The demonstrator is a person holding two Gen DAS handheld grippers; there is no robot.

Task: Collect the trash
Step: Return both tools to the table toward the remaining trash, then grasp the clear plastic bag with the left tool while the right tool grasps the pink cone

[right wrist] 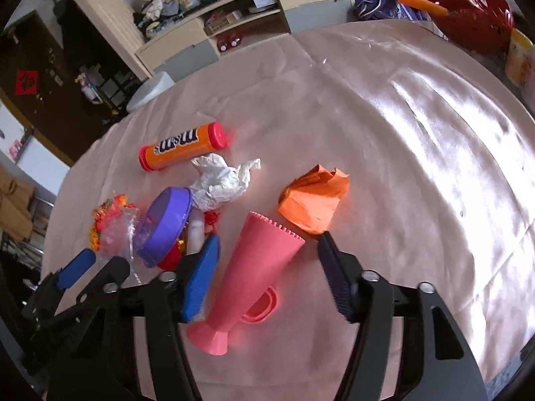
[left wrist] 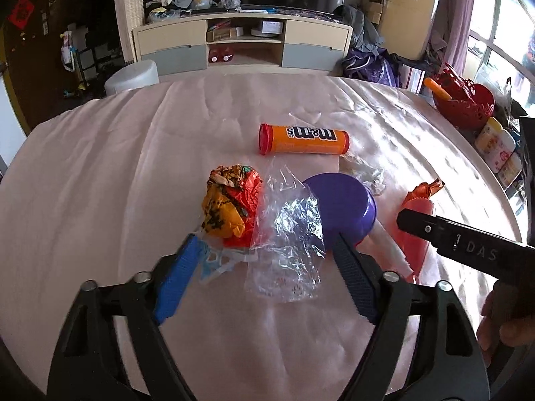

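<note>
On a pink tablecloth (left wrist: 100,167) lies a pile of trash. In the left wrist view a clear crumpled plastic bag (left wrist: 287,234) lies between the fingers of my open left gripper (left wrist: 264,244), with an orange-red crumpled wrapper (left wrist: 230,204) just beyond the left finger and a purple lid (left wrist: 341,207) by the right one. An orange m&m's tube (left wrist: 302,138) lies farther off. In the right wrist view my open right gripper (right wrist: 267,244) straddles a pink cone-shaped cup (right wrist: 254,267) lying on its side. An orange crumpled paper (right wrist: 314,197) and a white crumpled tissue (right wrist: 220,180) lie just beyond.
A red basket (left wrist: 464,100) and bottles (left wrist: 495,143) stand at the table's right edge. A cabinet (left wrist: 240,43) stands beyond the table's far edge. The other gripper shows at the right of the left wrist view (left wrist: 461,240) and at the left of the right wrist view (right wrist: 77,267).
</note>
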